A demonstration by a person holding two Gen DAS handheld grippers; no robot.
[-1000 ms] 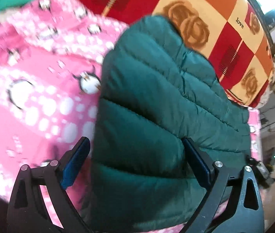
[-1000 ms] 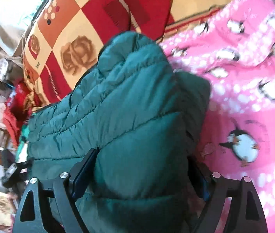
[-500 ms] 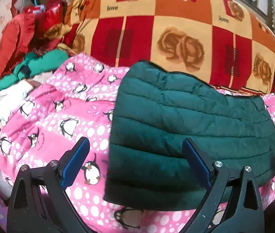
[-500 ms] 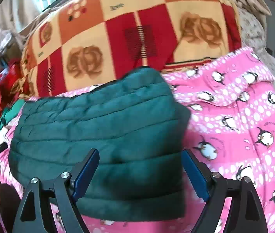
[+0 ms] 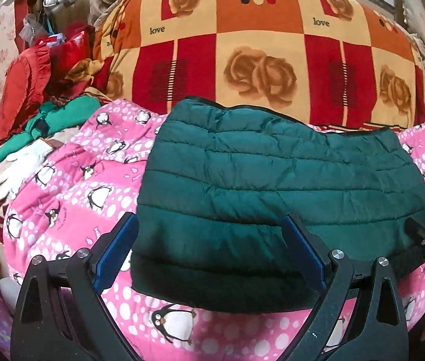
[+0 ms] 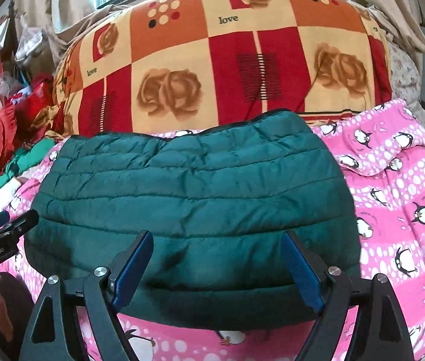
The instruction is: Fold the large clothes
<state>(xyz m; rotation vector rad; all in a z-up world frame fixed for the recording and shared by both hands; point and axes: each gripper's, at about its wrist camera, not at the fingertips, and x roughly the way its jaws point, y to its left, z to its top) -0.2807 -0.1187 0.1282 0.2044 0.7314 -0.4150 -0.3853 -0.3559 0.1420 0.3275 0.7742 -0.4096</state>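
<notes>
Both the left gripper and the right gripper hang with their blue-padded jaws spread wide and nothing clamped between them, just above the near edge of the folded dark green quilted jacket. The jacket lies flat as a wide rectangle on the pink penguin-print blanket, free of both grippers. Behind it rises a red-and-orange rose-patterned blanket, and at the far left sits a loose heap of red and green clothes; no container shows.
</notes>
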